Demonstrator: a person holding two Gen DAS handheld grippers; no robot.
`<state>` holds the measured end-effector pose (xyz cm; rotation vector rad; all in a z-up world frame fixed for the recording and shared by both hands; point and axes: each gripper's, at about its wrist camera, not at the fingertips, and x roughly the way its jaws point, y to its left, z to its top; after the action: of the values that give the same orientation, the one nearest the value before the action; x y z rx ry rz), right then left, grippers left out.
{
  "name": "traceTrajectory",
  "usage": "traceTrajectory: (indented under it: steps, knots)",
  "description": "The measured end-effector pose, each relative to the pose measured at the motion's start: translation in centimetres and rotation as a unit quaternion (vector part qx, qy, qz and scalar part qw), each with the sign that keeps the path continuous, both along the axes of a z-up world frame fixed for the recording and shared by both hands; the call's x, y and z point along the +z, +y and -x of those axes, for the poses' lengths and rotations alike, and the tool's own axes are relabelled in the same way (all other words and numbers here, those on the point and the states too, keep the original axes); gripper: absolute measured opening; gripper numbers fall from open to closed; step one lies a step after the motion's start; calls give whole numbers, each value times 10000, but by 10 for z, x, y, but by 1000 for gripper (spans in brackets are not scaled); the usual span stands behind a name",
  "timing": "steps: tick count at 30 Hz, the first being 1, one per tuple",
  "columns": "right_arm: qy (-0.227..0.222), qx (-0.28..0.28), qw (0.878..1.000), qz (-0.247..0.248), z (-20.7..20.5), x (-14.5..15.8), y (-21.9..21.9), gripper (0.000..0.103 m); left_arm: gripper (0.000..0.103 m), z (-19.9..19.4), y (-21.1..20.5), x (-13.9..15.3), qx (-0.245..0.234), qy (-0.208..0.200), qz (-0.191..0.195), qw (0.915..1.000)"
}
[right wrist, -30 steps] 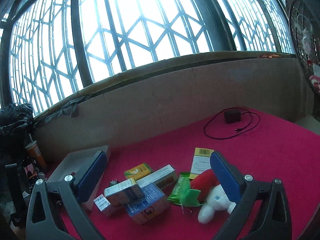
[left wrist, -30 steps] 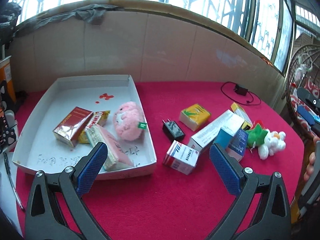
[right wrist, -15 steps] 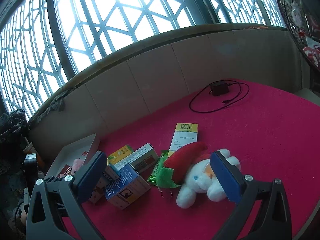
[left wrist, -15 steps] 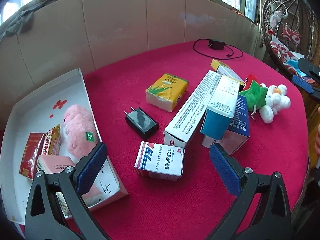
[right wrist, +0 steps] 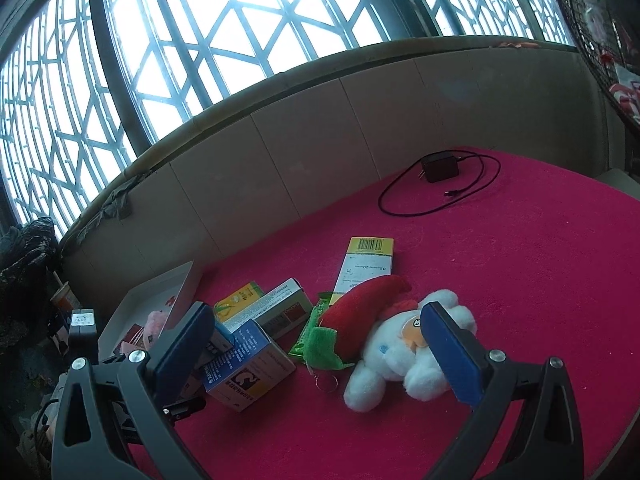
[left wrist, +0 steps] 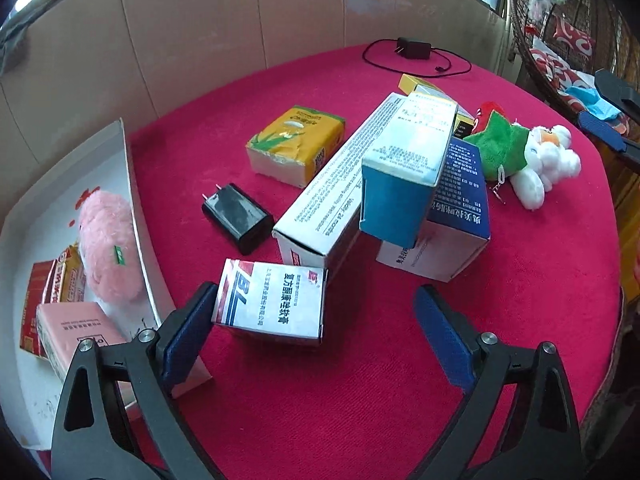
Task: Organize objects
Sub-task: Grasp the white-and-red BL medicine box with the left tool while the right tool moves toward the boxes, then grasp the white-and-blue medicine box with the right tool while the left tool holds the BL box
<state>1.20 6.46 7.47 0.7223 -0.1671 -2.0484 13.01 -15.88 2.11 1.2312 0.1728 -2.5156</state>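
My left gripper (left wrist: 316,332) is open, low over the red table, with a small white BL medicine box (left wrist: 272,302) lying between its fingers. Beyond it lie a black plug adapter (left wrist: 237,218), a yellow tissue pack (left wrist: 296,144), a long white box (left wrist: 340,188), a blue-topped box (left wrist: 408,172) and a dark blue box (left wrist: 452,216). My right gripper (right wrist: 316,352) is open around a white plush toy with red hat (right wrist: 400,340), which also shows in the left wrist view (left wrist: 528,160).
A white tray (left wrist: 132,184) at the left holds a pink plush (left wrist: 106,248), a pink box (left wrist: 76,332) and red snack packs (left wrist: 40,292). A black charger with cable (right wrist: 440,168) lies at the back. The table edge curves at the right (left wrist: 612,240).
My left gripper has moved forward and down to the BL box, which now sits between its fingers. My right gripper has closed in on the plush toy.
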Motion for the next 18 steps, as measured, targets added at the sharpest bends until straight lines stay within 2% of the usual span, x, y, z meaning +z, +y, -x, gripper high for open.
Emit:
traceTrajectory:
  steps: [3, 5, 7, 8, 12, 18]
  knots:
    - [0, 80, 10000, -54, -2, -2, -4, 103, 87, -3, 3, 2, 63, 8, 96, 9999]
    - [2, 162, 9998, -102, -5, -3, -8, 103, 59, -4, 2, 0, 122, 8, -59, 9999]
    - [38, 262, 9995, -147, -9, -4, -13, 103, 52, -6, 4, -1, 193, 19, 118, 9997]
    - [63, 336, 9993, -175, -12, -4, -17, 103, 49, -7, 5, -2, 206, 25, 187, 9996]
    - [305, 809, 9955, -390, -27, -3, -39, 103, 49, -16, 8, 0, 271, 264, -62, 9993]
    - [819, 1666, 9789, -849, -60, -2, -86, 103, 49, -41, 23, 12, 433, 608, -76, 9972]
